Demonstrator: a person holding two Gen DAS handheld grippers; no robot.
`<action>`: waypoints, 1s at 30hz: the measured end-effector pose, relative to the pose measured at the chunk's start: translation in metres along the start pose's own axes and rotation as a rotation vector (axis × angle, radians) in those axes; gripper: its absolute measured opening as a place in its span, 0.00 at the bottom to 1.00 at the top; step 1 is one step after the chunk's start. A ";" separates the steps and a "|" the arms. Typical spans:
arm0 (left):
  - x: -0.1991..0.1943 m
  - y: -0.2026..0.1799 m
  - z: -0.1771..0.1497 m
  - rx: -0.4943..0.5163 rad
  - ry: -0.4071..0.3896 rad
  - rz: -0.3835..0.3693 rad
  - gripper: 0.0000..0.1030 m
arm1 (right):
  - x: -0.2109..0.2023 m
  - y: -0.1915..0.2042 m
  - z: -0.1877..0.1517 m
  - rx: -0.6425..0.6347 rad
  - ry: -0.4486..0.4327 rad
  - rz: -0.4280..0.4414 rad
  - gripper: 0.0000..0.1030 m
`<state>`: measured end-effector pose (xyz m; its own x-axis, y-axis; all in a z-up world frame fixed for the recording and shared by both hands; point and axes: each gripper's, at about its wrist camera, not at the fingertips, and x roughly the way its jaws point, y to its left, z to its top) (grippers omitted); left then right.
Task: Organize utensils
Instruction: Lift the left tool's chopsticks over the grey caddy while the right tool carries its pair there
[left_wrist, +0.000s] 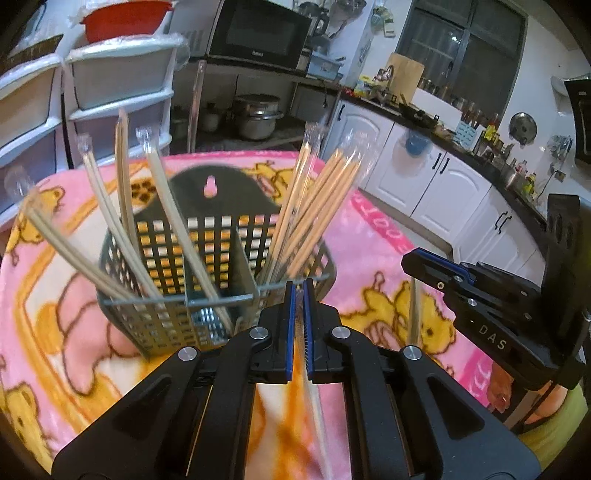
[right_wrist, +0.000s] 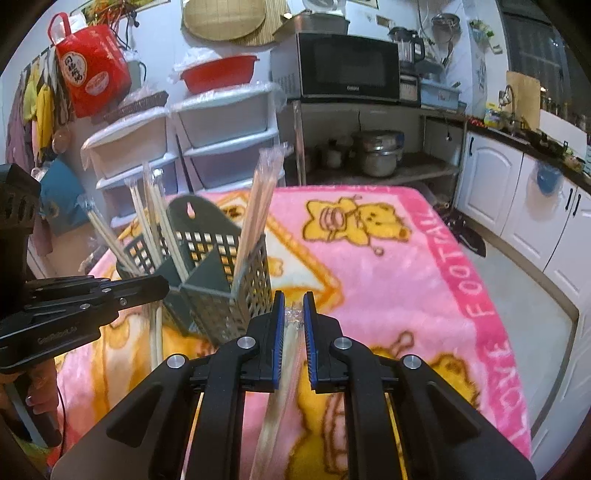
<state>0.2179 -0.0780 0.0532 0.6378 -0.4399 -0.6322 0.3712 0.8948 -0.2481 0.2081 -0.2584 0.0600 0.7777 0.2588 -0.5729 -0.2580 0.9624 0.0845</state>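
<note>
Two wrapped chopstick pairs in hand, one per gripper. Grips the first pair (left_wrist: 314, 398) in the left gripper (left_wrist: 299, 291), jaws clenched almost flush on the thin wrapper, with the stick trailing back beneath the fingers. Pinches the second pair (right_wrist: 288, 354) in the right gripper (right_wrist: 293, 301), jaws closed on it, with only a slim gap taken up by the sticks and crinkled plastic. Hovers both above the pink blanket (right_wrist: 369, 258), just in front of the grey slotted basket (left_wrist: 122, 314), with neither pair touching it.

Already stocked on both sides of the divider (left_wrist: 236, 269): pale sticks (left_wrist: 181, 221) fanned out in the left compartment as the left wrist sees it, darker bamboo sticks (left_wrist: 317, 199) bunched in the right.

Probably mid-carry, between pick-up and drop-in, and likely late in the sorting, with no loose pairs showing on the blanket.

Next, calls for tipping each pair upright, lower end first, and bringing it over the rim. Looks pale in both grips, so probably bound for the left compartment, though hard to tell through the wrappers. Needs a line threaded between the leaning sticks that cross the opening. Opening the jaws only once the lower end sits inside the mesh, one gripper at a time, should avoid a clash over the narrow mouth.
</note>
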 end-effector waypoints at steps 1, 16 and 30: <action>-0.002 -0.001 0.004 0.002 -0.006 -0.002 0.02 | -0.003 0.001 0.003 0.000 -0.008 0.001 0.10; -0.045 -0.006 0.035 0.038 -0.126 -0.006 0.01 | -0.036 0.010 0.041 -0.007 -0.138 0.018 0.09; -0.079 -0.008 0.065 0.054 -0.213 0.020 0.01 | -0.064 0.026 0.078 -0.031 -0.246 0.054 0.09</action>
<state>0.2086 -0.0549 0.1531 0.7716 -0.4331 -0.4659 0.3886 0.9008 -0.1938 0.1960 -0.2437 0.1627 0.8773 0.3261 -0.3522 -0.3180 0.9445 0.0823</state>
